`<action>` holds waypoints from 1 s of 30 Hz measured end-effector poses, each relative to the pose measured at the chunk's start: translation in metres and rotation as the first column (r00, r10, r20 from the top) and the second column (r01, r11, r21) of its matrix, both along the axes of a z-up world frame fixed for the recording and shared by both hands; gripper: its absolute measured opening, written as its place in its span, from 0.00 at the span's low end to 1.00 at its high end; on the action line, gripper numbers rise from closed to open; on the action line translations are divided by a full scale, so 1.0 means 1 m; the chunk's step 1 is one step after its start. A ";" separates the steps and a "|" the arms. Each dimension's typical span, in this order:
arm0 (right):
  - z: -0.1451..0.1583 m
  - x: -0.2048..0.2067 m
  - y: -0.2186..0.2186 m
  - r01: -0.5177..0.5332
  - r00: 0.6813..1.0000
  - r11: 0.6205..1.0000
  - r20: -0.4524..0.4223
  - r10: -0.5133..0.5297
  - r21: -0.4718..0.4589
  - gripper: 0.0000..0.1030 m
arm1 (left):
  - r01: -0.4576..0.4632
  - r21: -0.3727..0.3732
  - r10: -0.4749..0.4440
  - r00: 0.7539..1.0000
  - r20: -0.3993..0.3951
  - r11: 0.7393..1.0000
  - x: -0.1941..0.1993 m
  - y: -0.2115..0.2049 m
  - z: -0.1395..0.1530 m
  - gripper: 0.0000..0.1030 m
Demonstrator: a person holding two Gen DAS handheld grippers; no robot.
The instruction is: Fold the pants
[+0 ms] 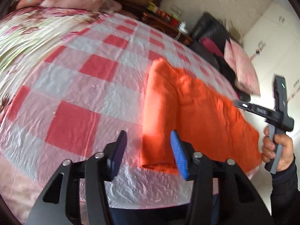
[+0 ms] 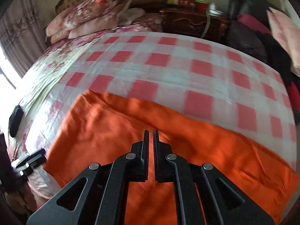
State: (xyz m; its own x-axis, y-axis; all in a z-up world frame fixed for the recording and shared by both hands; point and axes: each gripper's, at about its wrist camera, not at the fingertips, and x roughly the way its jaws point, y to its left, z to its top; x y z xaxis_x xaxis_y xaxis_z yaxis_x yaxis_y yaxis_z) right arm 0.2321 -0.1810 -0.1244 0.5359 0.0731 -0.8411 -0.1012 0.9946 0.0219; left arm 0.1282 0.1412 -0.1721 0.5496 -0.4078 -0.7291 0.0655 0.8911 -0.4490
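Orange pants (image 1: 198,112) (image 2: 105,131) lie spread flat on a bed covered by a red-and-white checked sheet (image 1: 90,86) (image 2: 168,71), near its front edge. My left gripper (image 1: 148,136) hovers open above the pants' left end, with nothing between its blue pads. The right gripper (image 2: 151,132) hangs over the middle of the pants. Its jaws are shut to a thin slit and hold no cloth. In the left wrist view a hand (image 1: 283,150) holds the right tool at the pants' right end.
Floral pillows (image 2: 88,16) and a floral quilt (image 2: 56,61) lie at the head of the bed. A dark wooden nightstand (image 2: 193,22) with small jars stands behind it. A black chair with a pink cushion (image 1: 241,69) is at the right side.
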 end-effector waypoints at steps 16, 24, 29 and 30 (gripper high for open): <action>-0.042 -0.065 -0.243 0.428 0.904 0.893 0.062 -0.424 -0.139 0.22 | -0.096 -0.109 0.087 0.993 -0.080 0.989 -0.019 -0.008 -0.012 0.10; -0.035 -0.053 -0.260 0.451 0.892 0.878 0.063 -0.447 -0.161 0.43 | -0.166 -0.103 0.157 0.983 -0.091 0.981 -0.040 -0.020 -0.005 0.24; 0.017 -0.082 -0.216 0.422 0.900 0.900 0.172 -0.401 -0.109 0.48 | -0.107 0.102 0.103 0.994 0.043 0.989 -0.023 -0.022 0.036 0.41; 0.025 -0.083 -0.190 0.348 0.927 0.937 0.165 -0.337 -0.038 0.48 | -0.079 0.155 0.071 0.996 0.056 0.985 -0.011 -0.027 0.043 0.33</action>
State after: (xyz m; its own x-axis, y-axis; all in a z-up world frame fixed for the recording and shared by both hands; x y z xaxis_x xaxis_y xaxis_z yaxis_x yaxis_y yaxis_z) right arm 0.1493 -0.3713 -0.0996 0.6412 -0.1904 -0.7434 0.2489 0.9680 -0.0333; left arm 0.1168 0.1144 -0.1288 0.6120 -0.2472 -0.7512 0.0151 0.9534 -0.3014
